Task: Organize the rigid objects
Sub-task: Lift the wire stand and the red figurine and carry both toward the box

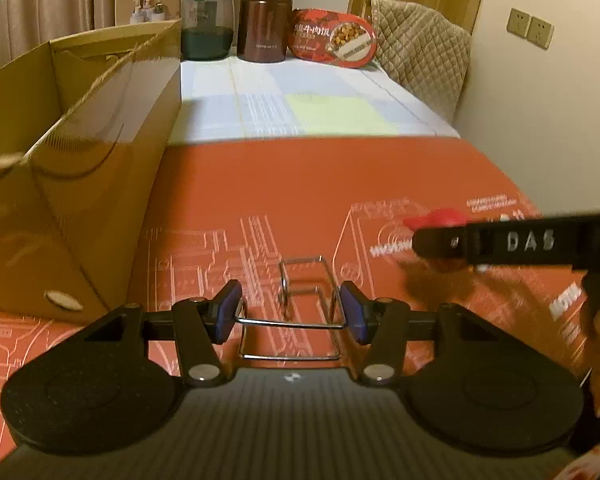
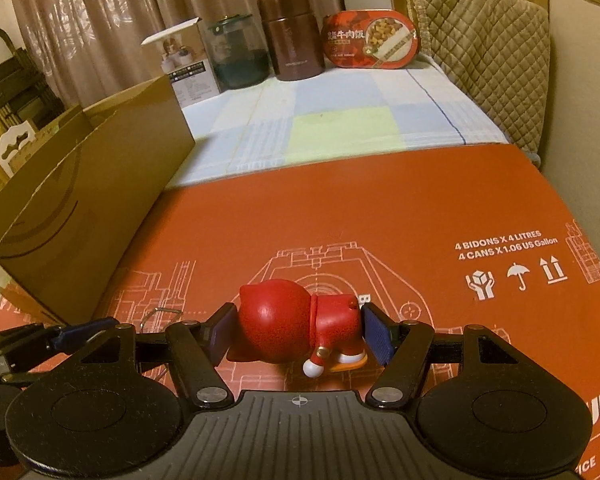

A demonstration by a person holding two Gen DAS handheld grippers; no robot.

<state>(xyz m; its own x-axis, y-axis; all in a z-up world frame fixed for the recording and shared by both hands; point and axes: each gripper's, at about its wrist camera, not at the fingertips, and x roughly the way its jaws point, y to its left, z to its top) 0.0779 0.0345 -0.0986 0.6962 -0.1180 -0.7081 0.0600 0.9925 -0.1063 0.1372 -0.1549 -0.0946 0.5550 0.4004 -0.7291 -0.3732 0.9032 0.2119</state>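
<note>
My left gripper [image 1: 291, 311] is shut on a bent metal wire holder [image 1: 296, 312], its blue pads touching the wire on both sides, low over the red printed board [image 1: 300, 184]. My right gripper [image 2: 300, 330] is shut on a red toy figure [image 2: 296, 330] lying on its side, held just above the same board [image 2: 360, 208]. The right gripper's arm shows blurred at the right of the left wrist view [image 1: 512, 240], with the red figure [image 1: 436, 218] beside it. A brown cardboard box [image 1: 80, 168] stands to the left, also in the right wrist view [image 2: 88, 200].
At the table's far end stand a white carton [image 2: 188, 64], a dark green jar [image 2: 238, 54], a brown flask [image 2: 290, 36] and a red oval food tin [image 2: 370, 40]. A quilted cloth [image 2: 484, 52] hangs at the right by the wall. A checked cloth [image 2: 332, 128] covers the far table.
</note>
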